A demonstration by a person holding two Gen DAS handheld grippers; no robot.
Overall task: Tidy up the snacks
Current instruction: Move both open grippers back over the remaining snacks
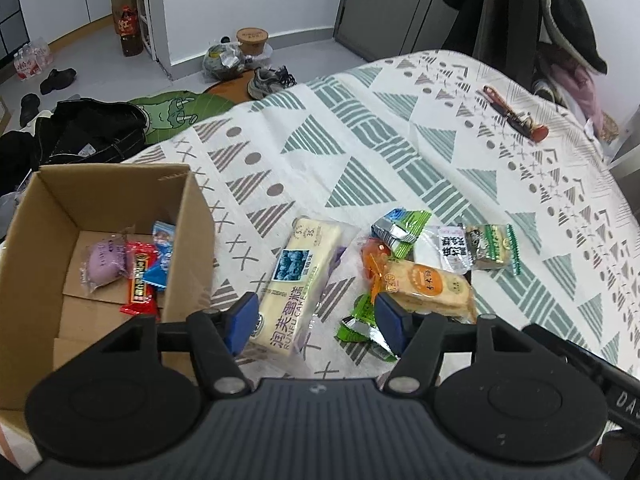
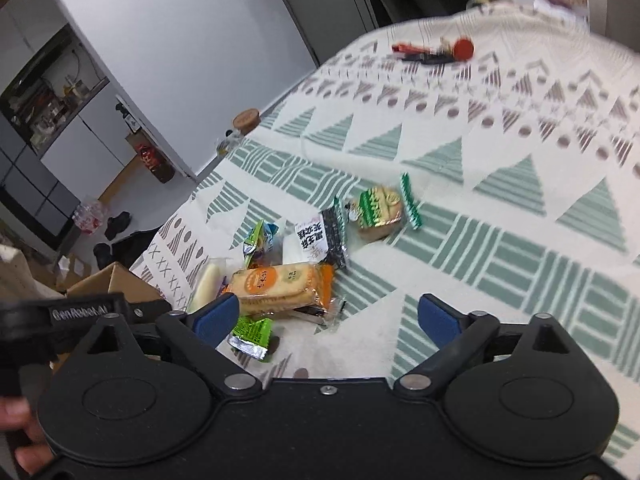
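Left gripper [image 1: 314,322]: fingers spread, empty, straddling cake pack [image 1: 298,284]. Right gripper [image 2: 328,318]: wide open, empty. Centre yourself, close mid-pack, carry to box [image 1: 192,216].

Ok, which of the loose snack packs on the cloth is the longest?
The long cream cake bar pack with the blue picture, lying between the cardboard box and the orange-labelled cracker pack. The others are short, small packets.
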